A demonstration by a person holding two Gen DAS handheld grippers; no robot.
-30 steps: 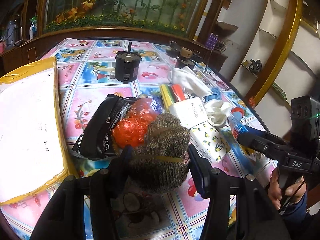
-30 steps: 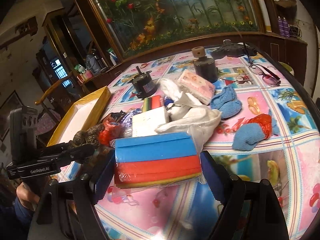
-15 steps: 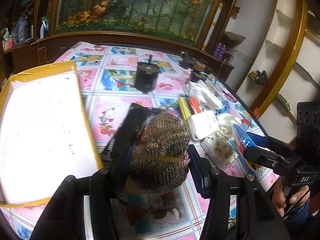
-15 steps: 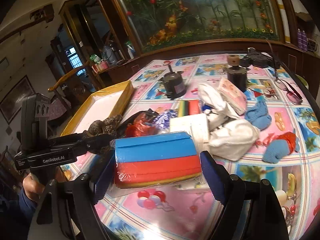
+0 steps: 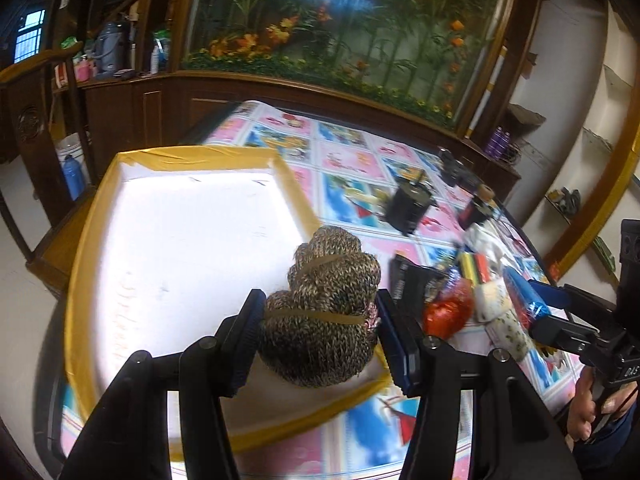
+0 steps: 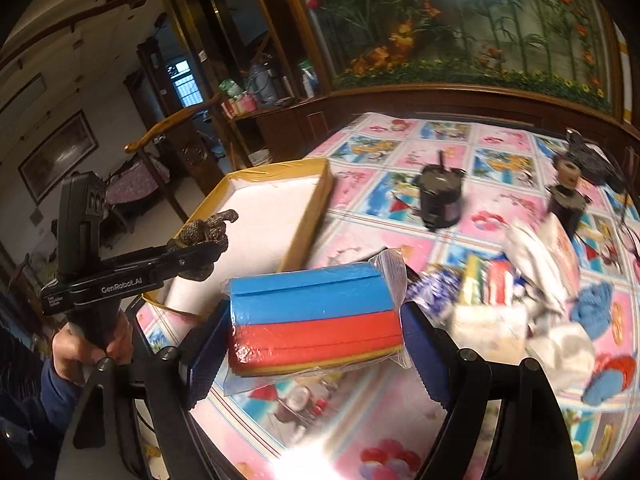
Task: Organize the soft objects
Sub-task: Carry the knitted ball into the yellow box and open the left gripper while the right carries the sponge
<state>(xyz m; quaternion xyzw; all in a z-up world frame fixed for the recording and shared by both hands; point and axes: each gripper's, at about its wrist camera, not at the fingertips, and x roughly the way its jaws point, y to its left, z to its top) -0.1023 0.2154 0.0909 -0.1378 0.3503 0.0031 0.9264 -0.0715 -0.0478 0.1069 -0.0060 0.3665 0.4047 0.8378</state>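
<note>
Barely begun: nothing yet in the white, yellow-taped foam tray [image 5: 160, 248].
Left gripper [image 5: 318, 332] clenched on the brown knitted bundle [image 5: 324, 316] above it; right gripper [image 6: 316, 322] clamping the plastic-wrapped blue-and-red sponge pack [image 6: 314, 318] beside it; heap of soft things [image 6: 520, 304] unsorted beyond.

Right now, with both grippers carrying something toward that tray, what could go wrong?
The knit bundle bulges above the left jaws, so it might slip out before it is over the tray.
The sponge pack is in loose, slick plastic and could slide from the right jaws.
The grippers are close together and may bump.
</note>
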